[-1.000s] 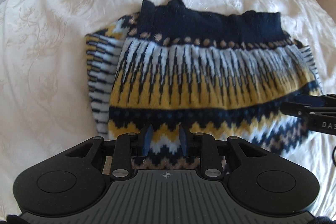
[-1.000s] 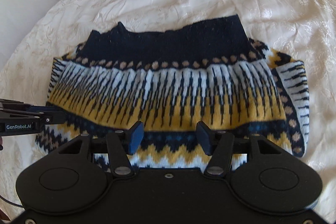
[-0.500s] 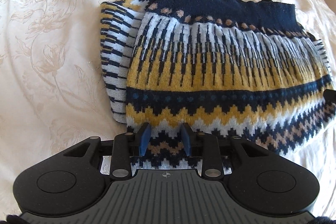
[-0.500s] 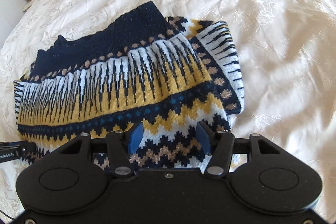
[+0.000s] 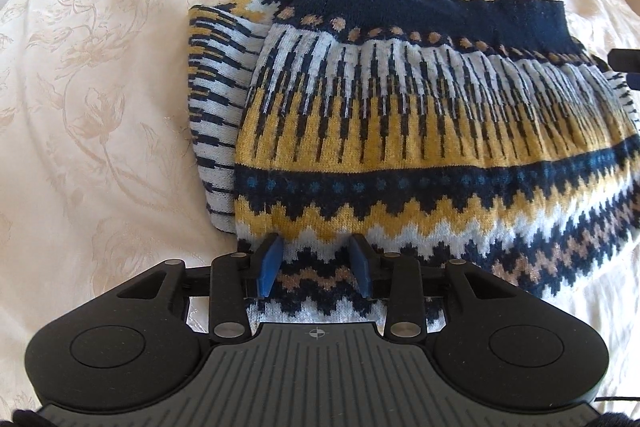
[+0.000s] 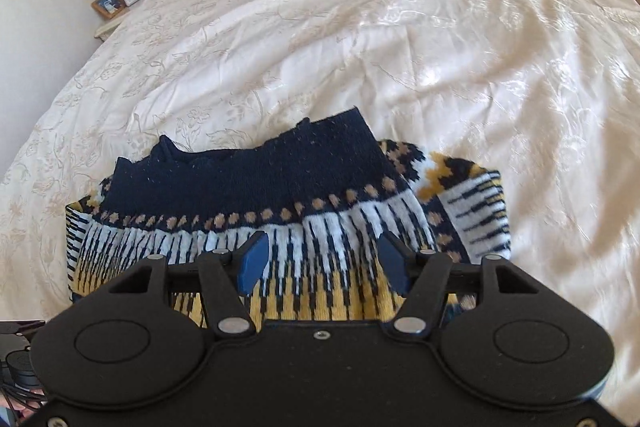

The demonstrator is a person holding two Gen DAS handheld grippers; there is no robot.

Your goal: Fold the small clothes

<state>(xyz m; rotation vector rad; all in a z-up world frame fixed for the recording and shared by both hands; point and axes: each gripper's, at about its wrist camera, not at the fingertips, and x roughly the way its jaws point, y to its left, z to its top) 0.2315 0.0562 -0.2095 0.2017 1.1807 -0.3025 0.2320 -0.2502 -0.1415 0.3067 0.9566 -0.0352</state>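
Left gripper half open over sweater near hem, gripping nothing afaict. Right gripper wider open, empty, above yellow band. Sweater lies crosswise on bedspread, navy collar far side. Left gripper nearer hem.

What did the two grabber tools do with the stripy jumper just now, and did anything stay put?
The right tool went forward over the sweater, from the zigzag hem up to the white and yellow stripes near the navy band. The left tool shifted a little along the hem, towards the sweater's left edge. Both remained open and took hold of nothing. The sweater stayed folded on the cream bedspread.
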